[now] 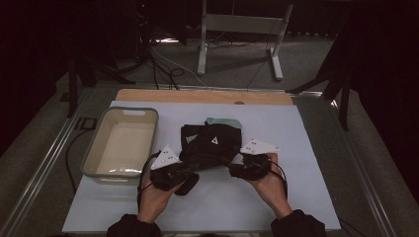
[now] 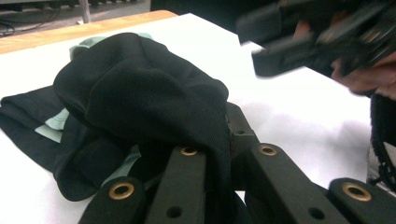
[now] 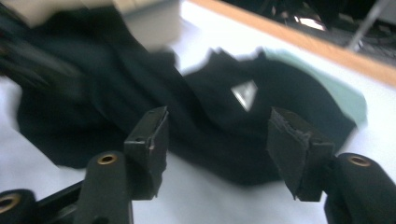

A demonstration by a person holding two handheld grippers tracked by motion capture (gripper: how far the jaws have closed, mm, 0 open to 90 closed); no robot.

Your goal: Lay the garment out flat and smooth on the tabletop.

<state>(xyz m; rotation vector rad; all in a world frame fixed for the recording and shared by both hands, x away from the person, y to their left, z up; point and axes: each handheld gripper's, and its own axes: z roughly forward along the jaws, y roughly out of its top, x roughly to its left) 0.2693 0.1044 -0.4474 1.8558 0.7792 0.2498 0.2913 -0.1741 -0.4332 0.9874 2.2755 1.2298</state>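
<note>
The black garment (image 1: 210, 144) with mint-green lining lies bunched mid-table, just right of the beige plastic basin (image 1: 122, 143). The left gripper (image 1: 179, 174) pinches its near-left fold. The right gripper (image 1: 236, 168) hovers at the near-right edge, jaws spread apart.

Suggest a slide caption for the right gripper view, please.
Open right gripper poised before the black garment on the white table.

Garment (image 1: 210, 143) mid-table; tub (image 1: 121, 143) left of it; tools at near edge.
</note>
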